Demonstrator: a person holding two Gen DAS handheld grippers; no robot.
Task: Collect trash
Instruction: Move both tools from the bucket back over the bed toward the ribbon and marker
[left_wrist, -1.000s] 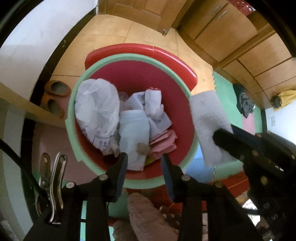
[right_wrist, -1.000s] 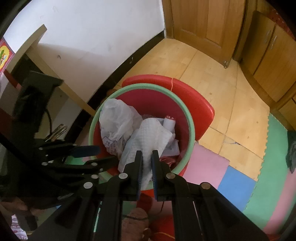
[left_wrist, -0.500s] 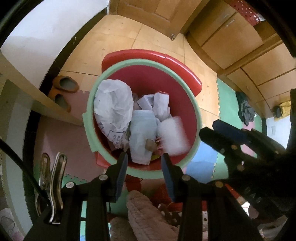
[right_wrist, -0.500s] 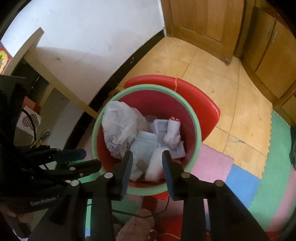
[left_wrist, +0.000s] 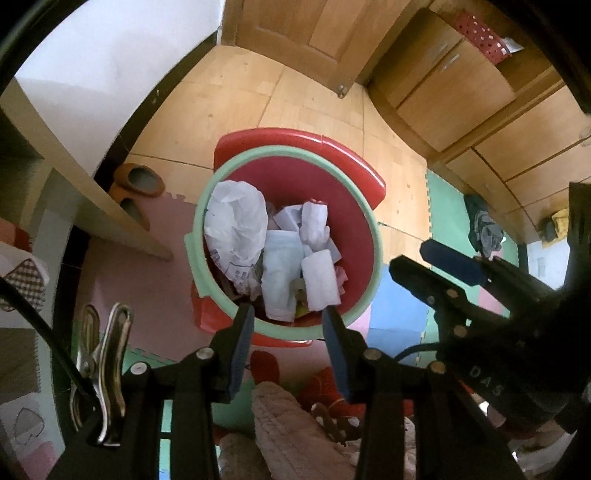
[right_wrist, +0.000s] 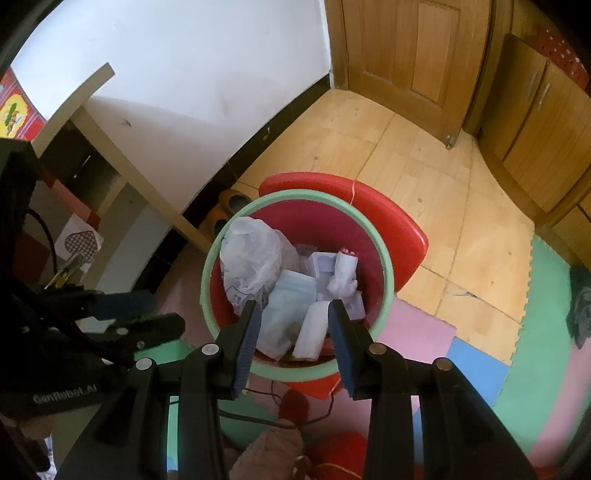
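Observation:
A red trash bin with a pale green rim (left_wrist: 375, 240) (right_wrist: 388, 273) stands on the floor below both grippers. It holds a crumpled white plastic bag (left_wrist: 236, 229) (right_wrist: 251, 254), a pale blue packet (left_wrist: 280, 269) (right_wrist: 288, 306), white paper scraps and a white tissue wad (left_wrist: 319, 282) (right_wrist: 314, 328) lying on top. My left gripper (left_wrist: 288, 317) is open and empty above the bin's near rim. My right gripper (right_wrist: 293, 314) is open and empty above the tissue; it also shows in the left wrist view (left_wrist: 424, 262).
The bin's red lid (left_wrist: 306, 140) hangs open behind it. Slippers (left_wrist: 138, 181) lie under a beige shelf board (left_wrist: 99, 206) at the left. Coloured foam mats (right_wrist: 476, 365), a wooden door (right_wrist: 413, 55) and cabinets (left_wrist: 454, 92) surround the spot. A fuzzy slipper (left_wrist: 284, 432) is below.
My right gripper opened and let go of the white tissue wad, which dropped into the bin. Both grippers rose and drew back a little.

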